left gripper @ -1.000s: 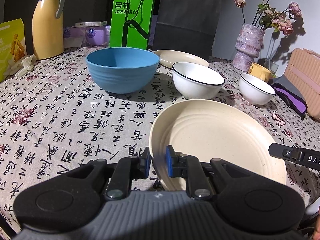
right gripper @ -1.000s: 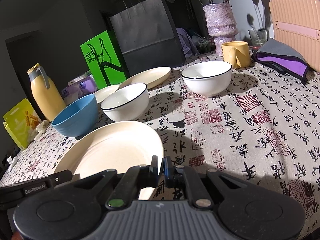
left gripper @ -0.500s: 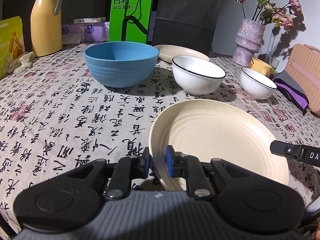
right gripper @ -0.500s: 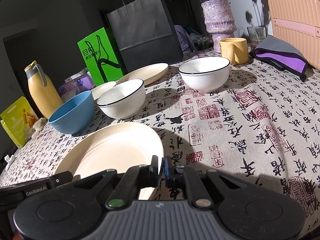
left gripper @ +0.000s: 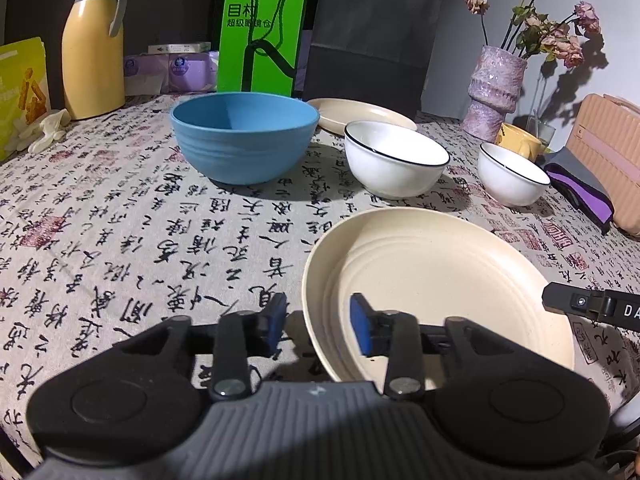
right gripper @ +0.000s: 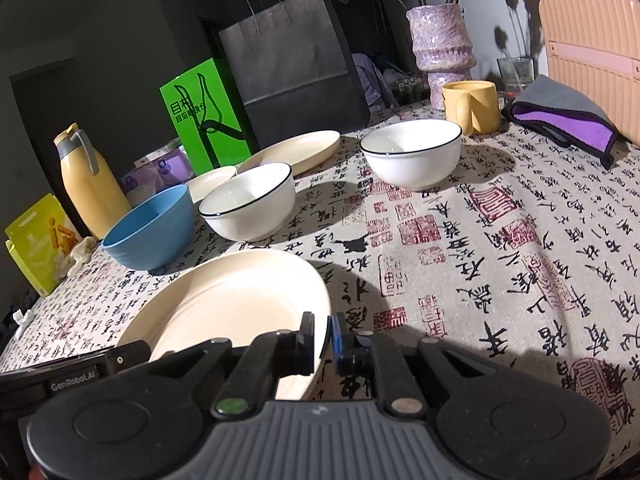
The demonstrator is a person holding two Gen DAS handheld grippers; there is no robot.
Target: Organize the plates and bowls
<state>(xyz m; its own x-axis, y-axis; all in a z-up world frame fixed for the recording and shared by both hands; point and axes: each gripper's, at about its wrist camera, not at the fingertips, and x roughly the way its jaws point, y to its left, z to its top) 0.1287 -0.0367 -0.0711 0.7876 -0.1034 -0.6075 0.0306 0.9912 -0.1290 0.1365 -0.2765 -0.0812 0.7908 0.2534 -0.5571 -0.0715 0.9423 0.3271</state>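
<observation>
- The left gripper [left gripper: 318, 328] has its jaws opening; the near-left rim of the cream plate [left gripper: 432, 276] stands between them, and the blue pads no longer press on it.
- The right gripper [right gripper: 323, 338] has jaws opening too, but only a narrow gap shows; the right rim of the same plate [right gripper: 224, 304] sits in that gap, and I cannot tell if a pad touches it.
- The plate lies flat on the surface [left gripper: 120, 240], near its front edge, between the two grippers; each one reaches it from its own side, so neither hand is nearer.
- Both grippers point forward and slanting down toward the surface.
- Farther back stand the blue bowl [left gripper: 244, 140], the two white bowls [left gripper: 396, 158] [left gripper: 514, 174], and a second cream plate [left gripper: 360, 114] behind them.
- In my judgement the plate is just set down; the next move is to draw both grippers off the rim.
</observation>
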